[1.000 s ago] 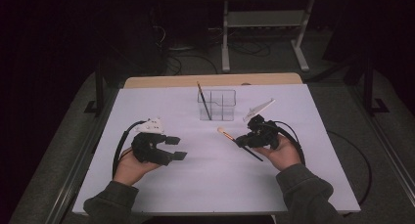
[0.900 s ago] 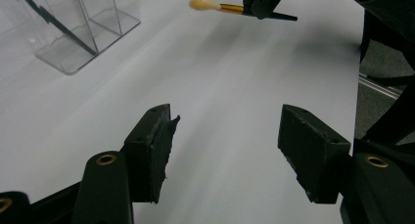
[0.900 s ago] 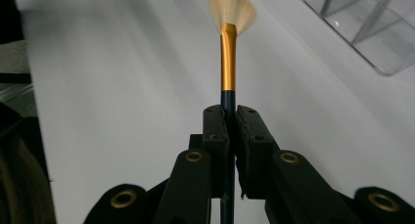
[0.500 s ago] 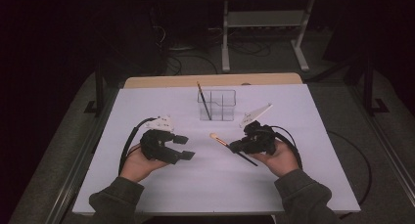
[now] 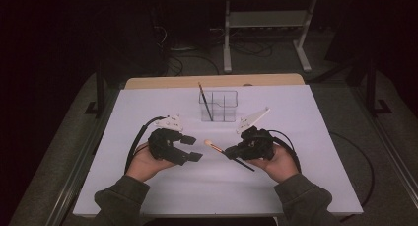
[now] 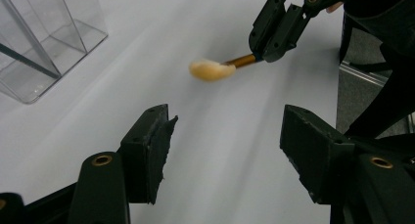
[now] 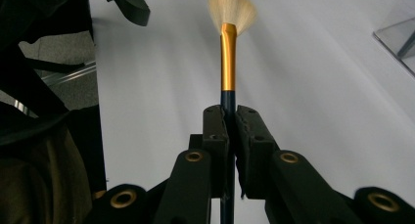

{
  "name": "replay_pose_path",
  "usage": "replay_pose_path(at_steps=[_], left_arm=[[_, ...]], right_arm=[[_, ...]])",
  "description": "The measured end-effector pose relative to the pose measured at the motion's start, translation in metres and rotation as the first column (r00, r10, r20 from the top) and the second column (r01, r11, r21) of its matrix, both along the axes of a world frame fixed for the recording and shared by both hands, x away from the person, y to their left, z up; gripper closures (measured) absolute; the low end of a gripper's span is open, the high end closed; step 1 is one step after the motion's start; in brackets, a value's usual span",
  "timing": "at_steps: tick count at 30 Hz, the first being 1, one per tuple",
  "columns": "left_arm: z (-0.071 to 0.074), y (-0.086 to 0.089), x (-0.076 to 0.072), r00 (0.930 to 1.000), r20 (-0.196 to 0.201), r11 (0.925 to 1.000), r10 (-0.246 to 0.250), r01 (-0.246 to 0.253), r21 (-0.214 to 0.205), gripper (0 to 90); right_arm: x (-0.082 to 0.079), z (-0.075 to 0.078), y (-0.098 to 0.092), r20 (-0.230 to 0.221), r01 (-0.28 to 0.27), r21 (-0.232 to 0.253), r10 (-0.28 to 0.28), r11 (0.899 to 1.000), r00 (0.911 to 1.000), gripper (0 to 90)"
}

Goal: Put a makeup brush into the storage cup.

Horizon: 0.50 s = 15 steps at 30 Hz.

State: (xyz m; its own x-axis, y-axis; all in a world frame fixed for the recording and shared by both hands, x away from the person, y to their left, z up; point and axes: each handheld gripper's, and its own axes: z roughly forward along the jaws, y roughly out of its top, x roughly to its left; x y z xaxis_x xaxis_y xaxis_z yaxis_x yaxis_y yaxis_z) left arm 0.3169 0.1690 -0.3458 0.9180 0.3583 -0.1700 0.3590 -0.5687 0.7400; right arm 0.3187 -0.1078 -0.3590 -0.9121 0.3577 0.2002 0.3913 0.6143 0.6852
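While pinching the brush, right claw clenched; left claw gaping, empty.

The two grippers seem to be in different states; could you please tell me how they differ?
The left gripper has open jaws with nothing between them; the right gripper is shut on the brush. In the high view, the left points right, the right points left. Both are black and hand-held above the table.
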Motion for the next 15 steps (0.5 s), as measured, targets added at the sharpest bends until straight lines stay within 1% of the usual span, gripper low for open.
replay_pose_path(at_steps=[1, 2, 4, 5, 6, 7, 9, 10, 11, 13, 15], left_arm=[[0.000, -0.001, 0.001, 1.0000, 0.005, 1.0000, -0.004, 0.004, 0.002, 34.6], [0.000, -0.002, 0.000, 1.0000, -0.004, 1.0000, -0.001, 0.001, -0.001, 34.2], [0.001, -0.003, 0.002, 0.9999, -0.004, 0.9999, -0.016, 0.016, 0.006, 33.8], [0.001, -0.004, 0.002, 0.9999, -0.008, 0.9999, -0.011, 0.011, 0.002, 33.6], [0.001, -0.005, 0.002, 0.9998, -0.008, 0.9999, -0.016, 0.016, 0.005, 33.4], [0.001, -0.006, 0.002, 0.9997, -0.016, 0.9998, -0.019, 0.019, 0.006, 33.2], [0.002, -0.007, 0.002, 0.9996, -0.016, 0.9997, -0.021, 0.021, 0.009, 33.1], [0.003, -0.008, 0.002, 0.9995, -0.020, 0.9997, -0.023, 0.023, 0.002, 33.2], [0.004, -0.007, 0.003, 0.9993, -0.011, 0.9993, -0.037, 0.037, 0.007, 33.2], [0.005, -0.008, 0.003, 0.9993, -0.017, 0.9994, -0.035, 0.034, -0.008, 33.5], [0.006, -0.008, 0.003, 0.9988, -0.020, 0.9990, -0.045, 0.045, -0.003, 34.4]], right_arm=[[0.000, 0.000, 0.001, 0.010, -0.010, -0.002, 0.010, 1.000, 0.9999, 82.8], [0.000, 0.000, 0.002, 0.018, -0.019, -0.004, 0.019, 1.000, 0.9996, 82.8], [-0.002, 0.001, 0.004, 0.019, -0.026, -0.002, 0.026, 1.000, 0.9995, 82.8], [-0.002, 0.001, 0.005, 0.016, -0.033, 0.000, 0.033, 0.999, 0.9993, 82.8], [-0.003, 0.001, 0.005, 0.024, -0.036, 0.001, 0.036, 0.999, 0.9991, 82.8], [-0.003, 0.002, 0.006, 0.019, -0.040, 0.003, 0.039, 0.999, 0.9990, 82.8], [-0.004, 0.003, 0.008, 0.020, -0.050, 0.003, 0.050, 0.999, 0.9986, 82.8], [-0.005, 0.003, 0.009, 0.022, -0.055, 0.003, 0.055, 0.998, 0.9983, 82.8], [-0.005, 0.004, 0.010, 0.024, -0.059, 0.002, 0.059, 0.998, 0.9980, 82.9], [-0.007, 0.006, 0.011, 0.025, -0.067, 0.011, 0.067, 0.998, 0.9975, 82.8], [-0.008, 0.008, 0.013, 0.023, -0.075, 0.019, 0.075, 0.997, 0.9969, 82.8]])
